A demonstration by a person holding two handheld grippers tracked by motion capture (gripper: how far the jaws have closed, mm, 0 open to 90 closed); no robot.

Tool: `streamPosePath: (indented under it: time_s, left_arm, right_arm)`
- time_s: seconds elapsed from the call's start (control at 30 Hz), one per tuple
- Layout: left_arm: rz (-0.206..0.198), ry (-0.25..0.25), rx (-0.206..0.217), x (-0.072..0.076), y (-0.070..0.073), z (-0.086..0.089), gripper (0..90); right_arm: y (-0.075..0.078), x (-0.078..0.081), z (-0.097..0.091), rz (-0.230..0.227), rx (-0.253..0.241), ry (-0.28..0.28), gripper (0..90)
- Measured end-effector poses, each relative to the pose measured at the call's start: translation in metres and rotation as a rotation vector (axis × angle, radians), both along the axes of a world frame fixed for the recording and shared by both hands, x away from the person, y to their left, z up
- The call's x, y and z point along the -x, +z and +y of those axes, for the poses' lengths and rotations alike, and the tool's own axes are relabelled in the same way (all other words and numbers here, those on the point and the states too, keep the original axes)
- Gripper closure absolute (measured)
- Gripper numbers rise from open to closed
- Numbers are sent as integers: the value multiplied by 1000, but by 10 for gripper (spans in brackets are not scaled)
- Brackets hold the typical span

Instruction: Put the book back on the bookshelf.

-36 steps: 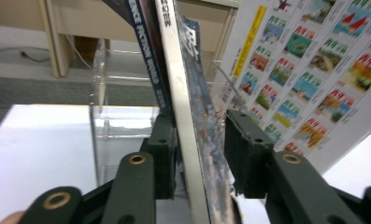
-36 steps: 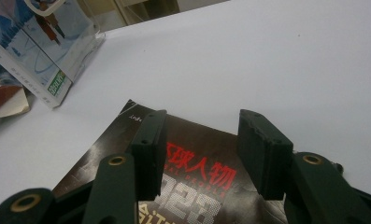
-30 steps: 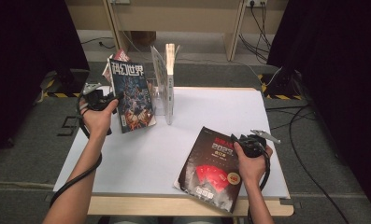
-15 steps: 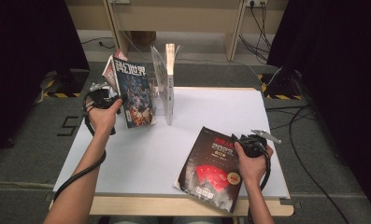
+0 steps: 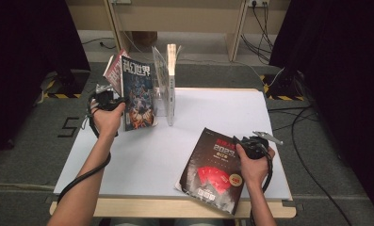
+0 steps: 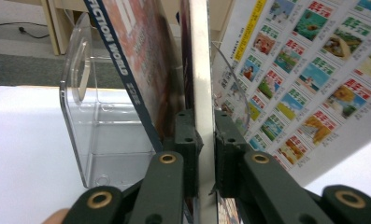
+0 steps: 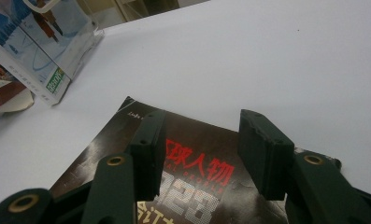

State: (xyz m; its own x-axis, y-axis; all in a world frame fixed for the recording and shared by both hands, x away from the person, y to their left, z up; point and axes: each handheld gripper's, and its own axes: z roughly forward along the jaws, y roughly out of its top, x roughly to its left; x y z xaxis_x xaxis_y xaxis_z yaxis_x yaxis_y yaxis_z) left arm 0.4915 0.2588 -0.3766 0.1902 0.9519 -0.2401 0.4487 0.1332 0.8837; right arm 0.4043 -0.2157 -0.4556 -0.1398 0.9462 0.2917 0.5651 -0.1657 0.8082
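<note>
A blue-covered magazine [image 5: 137, 94] stands upright at the table's back left, with a red one [image 5: 113, 70] behind it. My left gripper [image 5: 110, 101] grips its left edge. In the left gripper view the jaws [image 6: 205, 126] have just been closing, and their pads press on the magazine's thin edge [image 6: 203, 70]. A dark magazine [image 5: 215, 169] with red print lies flat at the front right. My right gripper [image 5: 241, 141] hovers over its far right corner. Its jaws [image 7: 202, 126] stand open above the cover [image 7: 192, 186] with nothing between them.
A clear acrylic holder [image 5: 163, 89] stands right of the blue magazine, with a thin book [image 5: 172, 70] upright in it. The white table [image 5: 142, 160] has a wooden front edge [image 5: 166, 207]. Cables [image 5: 312, 117] lie on the floor to the right.
The blue magazine has tipped slightly more upright in the left hand, and more of the red one shows behind it. The right hand and the dark magazine have not moved.
</note>
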Motion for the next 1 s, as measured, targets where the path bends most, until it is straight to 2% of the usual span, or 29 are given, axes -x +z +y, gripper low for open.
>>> streamPosePath:
  time_s: [0.17, 0.33, 0.47, 1.0]
  left_arm:
    - [-25, -10, -1, 7, 0, -2, 824]
    - [-53, -11, 28, 11, 1, -3, 826]
    - [-74, -12, 11, 11, 6, -3, 827]
    - [-90, 7, 12, -17, 24, -11, 828]
  right_arm:
    - [0, 1, 0, 1, -3, -3, 530]
    - [1, 1, 0, -4, 0, -2, 530]
    - [1, 2, 0, -8, 0, -4, 530]
    - [0, 1, -6, -4, -6, -15, 530]
